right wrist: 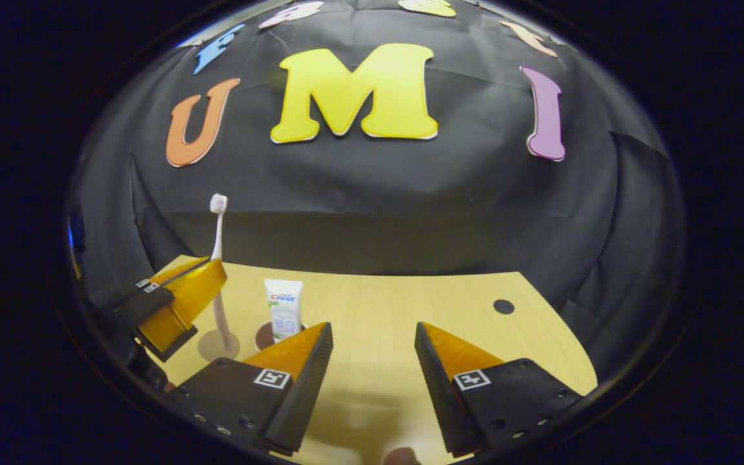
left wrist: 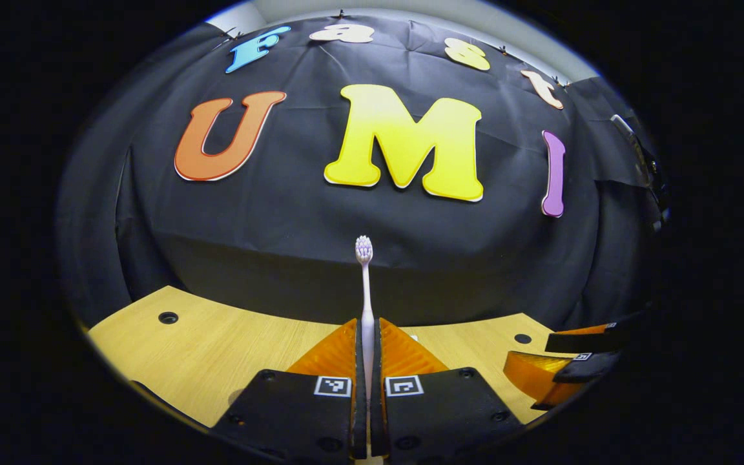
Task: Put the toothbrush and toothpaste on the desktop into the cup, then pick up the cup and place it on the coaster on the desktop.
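While the left gripper (left wrist: 367, 361) pinches the toothbrush (left wrist: 365, 284) upright at lower centre, the toothpaste (right wrist: 283, 307) stands left of the spread right gripper (right wrist: 372, 352).

The surface (right wrist: 378, 310) is a light wood-grain top with rounded far corners, set against the black cloth wall. A small dark round hole (right wrist: 504, 306) sits near its far right corner; in the left gripper view another hole (left wrist: 168, 318) marks the far left corner. Well to the left of the right-hand hole, a toothpaste tube (right wrist: 283, 308) stands upright, with a dark round shape (right wrist: 265, 336) at its foot
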Action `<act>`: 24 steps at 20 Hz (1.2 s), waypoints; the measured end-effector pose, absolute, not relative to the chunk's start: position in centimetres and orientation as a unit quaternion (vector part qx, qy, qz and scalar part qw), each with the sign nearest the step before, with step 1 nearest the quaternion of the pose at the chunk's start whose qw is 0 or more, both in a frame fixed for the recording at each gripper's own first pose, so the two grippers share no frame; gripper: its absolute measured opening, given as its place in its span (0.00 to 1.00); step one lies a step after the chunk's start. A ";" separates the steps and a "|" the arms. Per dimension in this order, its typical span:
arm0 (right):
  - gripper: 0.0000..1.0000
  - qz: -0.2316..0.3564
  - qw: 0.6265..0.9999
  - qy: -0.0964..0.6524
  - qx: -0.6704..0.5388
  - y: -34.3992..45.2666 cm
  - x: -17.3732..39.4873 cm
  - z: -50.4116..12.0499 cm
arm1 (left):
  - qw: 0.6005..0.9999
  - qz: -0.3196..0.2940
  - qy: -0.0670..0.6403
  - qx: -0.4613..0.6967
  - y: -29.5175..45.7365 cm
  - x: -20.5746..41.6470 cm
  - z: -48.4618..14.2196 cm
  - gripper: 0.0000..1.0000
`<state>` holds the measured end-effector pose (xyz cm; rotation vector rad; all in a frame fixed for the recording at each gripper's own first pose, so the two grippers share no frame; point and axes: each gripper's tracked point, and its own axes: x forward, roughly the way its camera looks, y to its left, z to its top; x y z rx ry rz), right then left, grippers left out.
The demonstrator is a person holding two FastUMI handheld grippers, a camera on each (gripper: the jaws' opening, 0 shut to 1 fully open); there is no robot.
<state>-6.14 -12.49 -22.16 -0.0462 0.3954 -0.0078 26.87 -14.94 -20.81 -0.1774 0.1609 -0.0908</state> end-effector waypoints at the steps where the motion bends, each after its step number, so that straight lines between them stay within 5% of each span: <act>1: 0.75 -0.007 0.979 0.204 -0.022 -13.3 -6.1 -22.7 | 0.992 -0.049 0.080 -0.088 -15.6 27.2 -21.3 0.05; 16: 0.76 -0.020 0.972 0.235 0.000 -16.3 -6.3 -25.6 | 0.990 -0.062 0.112 -0.063 -18.8 28.1 -27.9 0.14; 17: 0.76 -0.019 0.972 0.235 0.001 -16.1 -6.4 -25.6 | 0.989 -0.063 0.118 -0.057 -18.9 27.7 -28.4 0.18; 18: 0.76 -0.018 0.972 0.235 0.002 -16.0 -6.4 -25.6 | 0.990 -0.062 0.119 -0.052 -18.7 27.4 -28.4 0.47; 19: 0.76 -0.017 0.972 0.235 0.001 -15.8 -6.4 -25.7 | 0.990 -0.064 0.118 -0.053 -18.5 27.2 -28.3 0.34; 20: 0.76 -0.016 0.972 0.236 0.000 -15.6 -6.4 -25.7 | 0.989 -0.063 0.117 -0.058 -18.3 26.8 -28.2 0.60; 21: 0.76 -0.014 0.972 0.236 -0.001 -15.3 -6.5 -25.8 | 0.989 -0.060 0.115 -0.066 -18.0 26.6 -28.1 0.64; 22: 0.76 -0.013 0.972 0.236 -0.001 -15.0 -6.5 -25.7 | 0.990 -0.053 0.113 -0.070 -17.3 26.1 -27.7 0.80; 23: 0.76 -0.011 0.972 0.235 -0.001 -14.7 -6.5 -25.7 | 0.990 -0.047 0.109 -0.072 -16.7 25.7 -27.2 0.79; 24: 0.76 -0.010 0.972 0.234 -0.002 -14.4 -6.5 -25.5 | 0.991 -0.041 0.106 -0.071 -16.1 25.6 -26.9 0.93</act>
